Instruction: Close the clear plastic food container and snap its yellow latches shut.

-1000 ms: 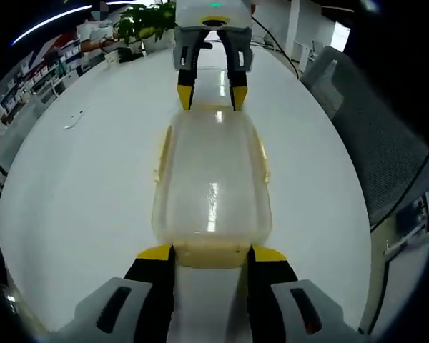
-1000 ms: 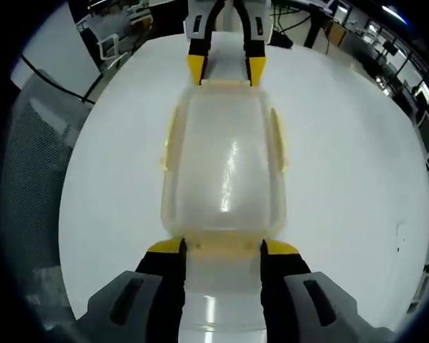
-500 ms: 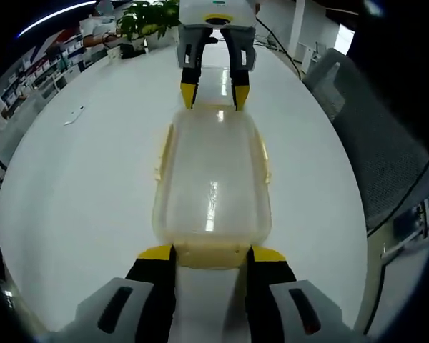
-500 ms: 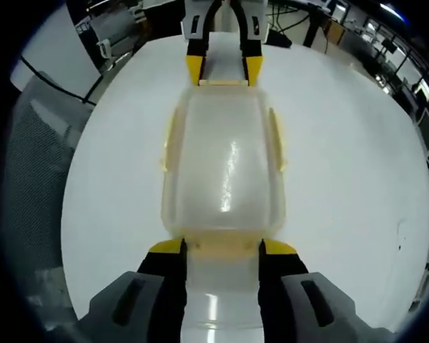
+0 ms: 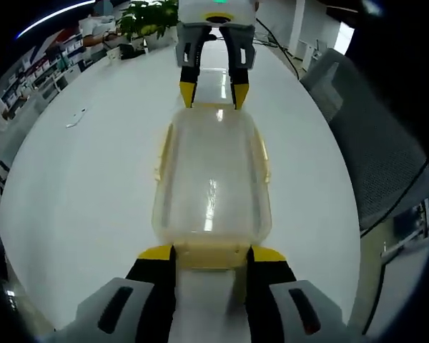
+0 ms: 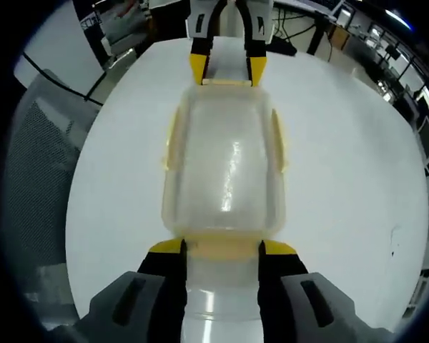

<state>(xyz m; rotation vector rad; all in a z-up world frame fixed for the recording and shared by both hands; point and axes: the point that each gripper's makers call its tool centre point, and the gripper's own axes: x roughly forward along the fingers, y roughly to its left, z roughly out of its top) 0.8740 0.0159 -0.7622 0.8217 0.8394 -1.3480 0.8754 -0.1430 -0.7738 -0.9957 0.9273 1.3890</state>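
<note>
1. Now we hold both grippers, left [image 5: 211,256] and right [image 6: 221,249], jaws apart, at opposite ends of the container [image 5: 211,182] on the white table [image 5: 86,186].
2. If we press unevenly, the box may slide and the yellow end latch [image 6: 222,245] may stay loose.

You find no readable text, label, brand or number here. The container [image 5: 211,182] lid is plain and unmarked; the table [image 5: 86,179] carries no print; background shelves are too blurred to read.

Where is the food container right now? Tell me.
The container lies on the white table, mid-picture in both views, between the left tool and right tool.
</note>
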